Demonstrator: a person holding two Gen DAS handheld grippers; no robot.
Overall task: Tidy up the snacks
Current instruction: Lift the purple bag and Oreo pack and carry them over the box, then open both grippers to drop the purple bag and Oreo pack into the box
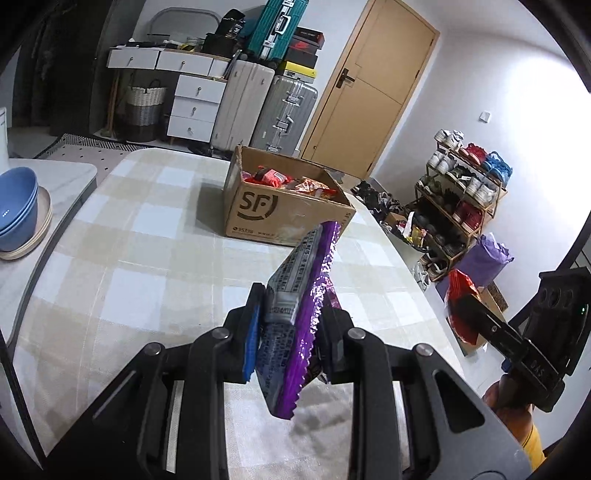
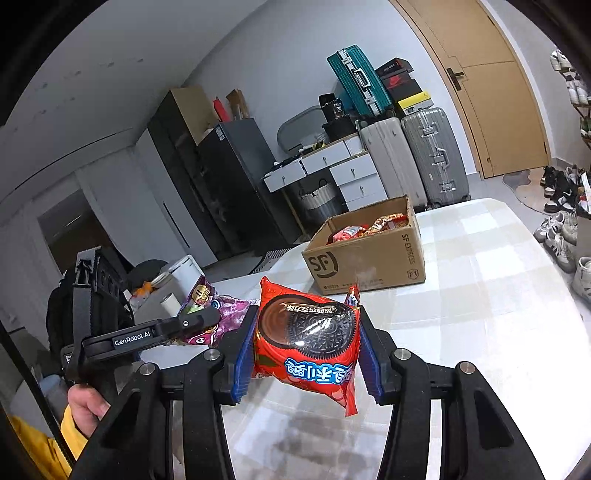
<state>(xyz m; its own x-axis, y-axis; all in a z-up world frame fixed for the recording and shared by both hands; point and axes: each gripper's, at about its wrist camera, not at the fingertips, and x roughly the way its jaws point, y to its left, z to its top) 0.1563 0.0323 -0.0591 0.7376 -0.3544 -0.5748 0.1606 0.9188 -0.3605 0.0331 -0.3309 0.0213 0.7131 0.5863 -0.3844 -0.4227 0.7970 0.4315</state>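
The box (image 1: 284,206) walls hide most snacks inside. At the right edge of the left view, a finger (image 1: 471,306) covers the red pack (image 1: 458,286).

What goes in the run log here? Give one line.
left hand-held gripper: shut on purple pack | right hand-held gripper: shut on red pack | box: ahead, part-filled

Walls (image 1: 461,66): white, brightly lit at right. Door (image 1: 373,85): tan wood, upper centre-right, dark handle. Suitcases (image 1: 266,107): two pale ones upright left of door, a teal case (image 1: 277,26) and shoeboxes stacked above. Drawers (image 1: 195,107): white, upper centre-left, with a woven basket (image 1: 144,110) beside. Shoe rack (image 1: 461,192): right, full. Counter (image 1: 147,229): checked beige cloth. Cabinet (image 2: 207,173): dark, tall, upper left of right wrist view.
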